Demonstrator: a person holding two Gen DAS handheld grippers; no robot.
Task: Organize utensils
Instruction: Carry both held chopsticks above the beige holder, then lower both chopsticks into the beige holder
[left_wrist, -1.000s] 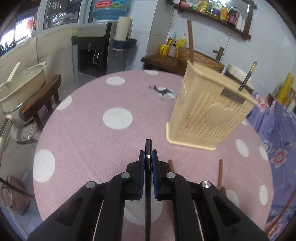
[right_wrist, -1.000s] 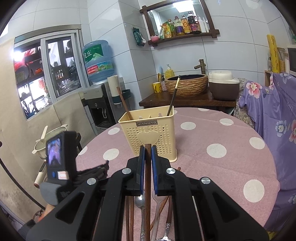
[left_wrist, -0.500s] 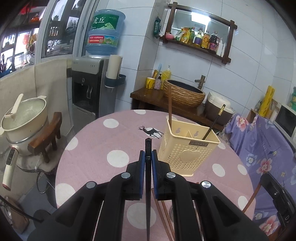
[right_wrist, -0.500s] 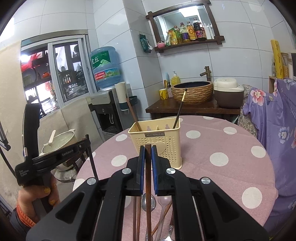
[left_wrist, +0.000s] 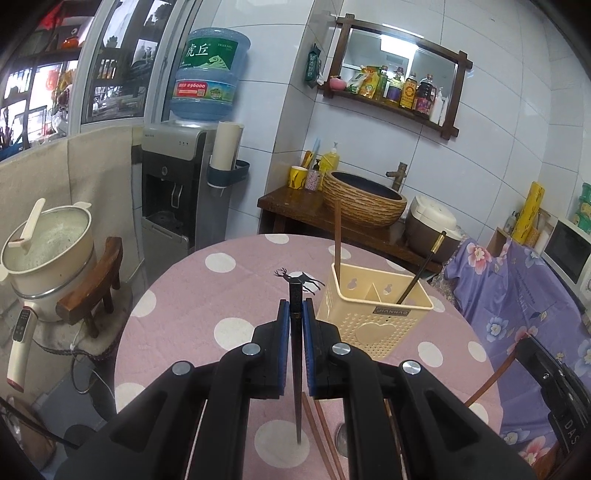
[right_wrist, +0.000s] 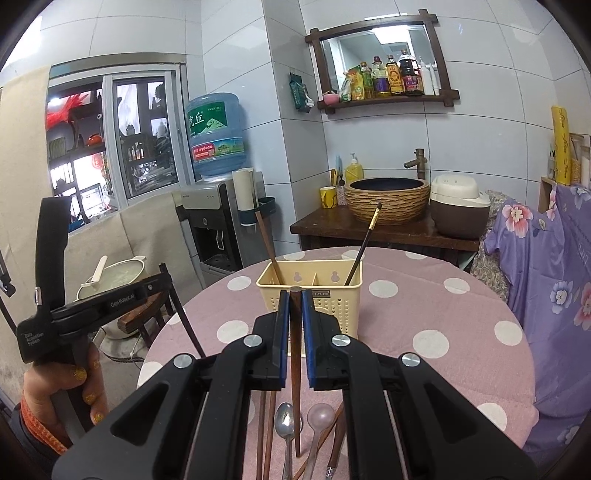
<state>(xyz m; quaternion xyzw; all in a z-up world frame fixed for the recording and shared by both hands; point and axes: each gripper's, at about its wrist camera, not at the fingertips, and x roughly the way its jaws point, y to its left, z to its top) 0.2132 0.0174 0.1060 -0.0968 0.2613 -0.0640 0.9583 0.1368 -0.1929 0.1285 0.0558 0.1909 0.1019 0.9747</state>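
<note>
Left gripper clamped tight on black chopstick, raised above pink dotted tablecloth. Right gripper pinched shut on brown chopstick, tip just short of cream utensil caddy. Caddy mid-table, well in from table edge, holding upright brown stick and gold-tipped black stick. Loose spoons and chopsticks under right gripper. Bare cloth around caddy.
</note>
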